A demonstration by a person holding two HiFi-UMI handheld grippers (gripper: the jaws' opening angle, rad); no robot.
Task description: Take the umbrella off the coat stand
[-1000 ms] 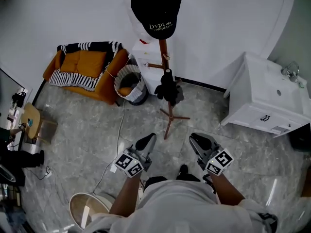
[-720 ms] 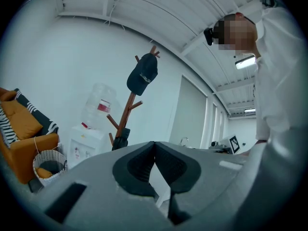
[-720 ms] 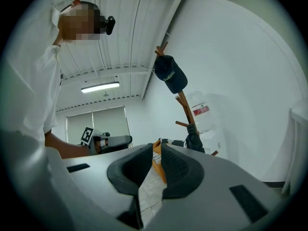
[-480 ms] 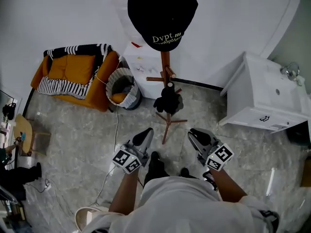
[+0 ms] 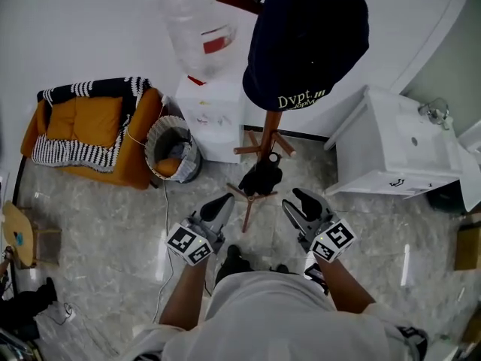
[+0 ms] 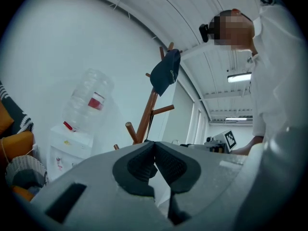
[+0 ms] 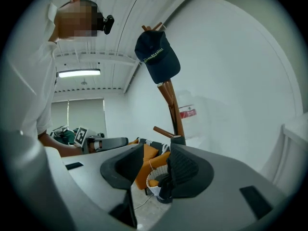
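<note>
One coat stand (image 5: 269,130): closer than a second ago; its trunk now rises just ahead of both grippers, a dark cap (image 5: 308,36) on top.
Umbrella (image 5: 260,177): black, folded, hanging low on the stand, untouched.
Right gripper (image 5: 295,199): near the umbrella; fingers, shut a moment ago, are opening with nothing between them.
Left gripper (image 5: 222,201): fingers pressed together, empty.
Meaning: approach nearly done; the right gripper looks readied for the grasp, not yet begun.

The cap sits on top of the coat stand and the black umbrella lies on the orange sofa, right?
Not quite. The cap is on top of the coat stand, but the black umbrella hangs low on that stand, not on the orange sofa. The head view shows it.
</note>
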